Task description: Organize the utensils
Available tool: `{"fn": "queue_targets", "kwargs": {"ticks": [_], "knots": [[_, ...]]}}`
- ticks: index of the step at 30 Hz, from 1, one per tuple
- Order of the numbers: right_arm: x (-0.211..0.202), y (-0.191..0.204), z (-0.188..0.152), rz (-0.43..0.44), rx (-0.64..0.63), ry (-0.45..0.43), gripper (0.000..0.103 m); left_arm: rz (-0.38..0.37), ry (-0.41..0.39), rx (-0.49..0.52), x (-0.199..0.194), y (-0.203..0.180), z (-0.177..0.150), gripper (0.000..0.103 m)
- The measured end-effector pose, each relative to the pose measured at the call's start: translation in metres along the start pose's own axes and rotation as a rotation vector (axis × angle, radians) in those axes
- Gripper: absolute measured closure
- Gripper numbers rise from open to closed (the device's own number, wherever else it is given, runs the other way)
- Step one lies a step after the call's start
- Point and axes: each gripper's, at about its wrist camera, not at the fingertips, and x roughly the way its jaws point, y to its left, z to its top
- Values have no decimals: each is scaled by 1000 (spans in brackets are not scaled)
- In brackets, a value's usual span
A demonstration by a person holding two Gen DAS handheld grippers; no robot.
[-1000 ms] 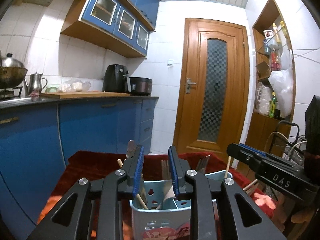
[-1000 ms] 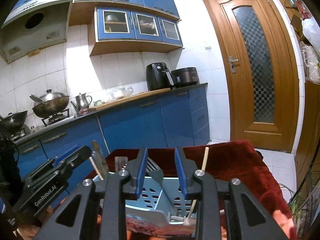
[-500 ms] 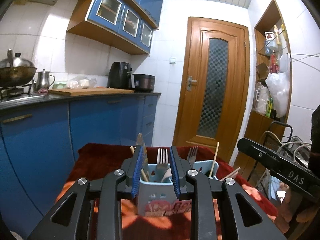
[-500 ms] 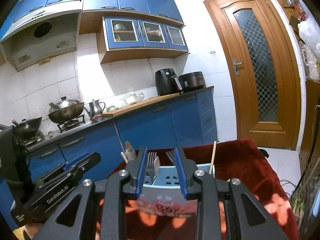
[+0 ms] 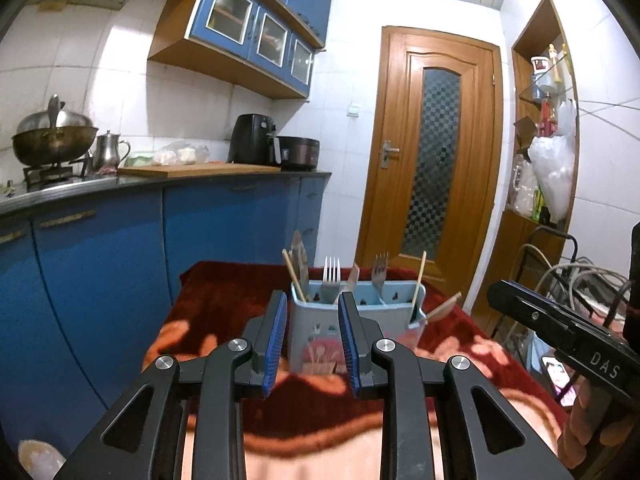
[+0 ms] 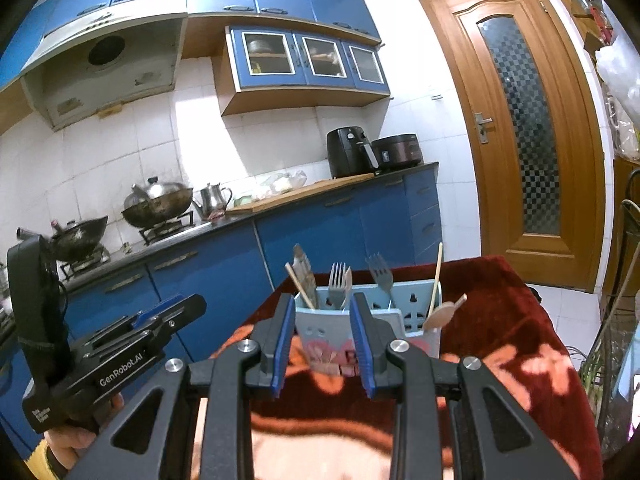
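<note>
A light blue utensil holder (image 5: 320, 328) stands upright on a red patterned blanket (image 5: 224, 300); it also shows in the right wrist view (image 6: 328, 332). Forks (image 5: 331, 276), a knife (image 5: 299, 252), wooden chopsticks (image 5: 419, 280) and a wooden spoon (image 5: 440, 309) stick out of it. My left gripper (image 5: 312, 312) is open and empty, a short way in front of the holder. My right gripper (image 6: 322, 320) is open and empty, also in front of it. Each gripper shows at the edge of the other's view: the right one (image 5: 560, 332), the left one (image 6: 120, 348).
Blue kitchen cabinets (image 5: 120, 248) run along the left with a wok (image 5: 54, 140), kettle (image 5: 110, 152) and air fryer (image 5: 252, 140) on the counter. A wooden door (image 5: 432, 172) stands behind the table. A rack with cables (image 5: 572, 280) is at the right.
Both grippers have pulled back from the holder, which now looks smaller and farther off. Both stay open and empty.
</note>
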Motion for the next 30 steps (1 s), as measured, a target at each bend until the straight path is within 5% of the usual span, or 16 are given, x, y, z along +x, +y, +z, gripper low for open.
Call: {"fn": "queue_targets", "kwargs": {"ticks": [21,25,30], "knots": [[1,-28,-106,-110,3,103,62,72,107,-14,22,15,-88,75],[5,-30,-113,-136,-17,86,51,72,98,-2,24,11,-96,73],[1,-32,-114,-165,-22,35,41,65,75,25,20,3,-100,48]]}}
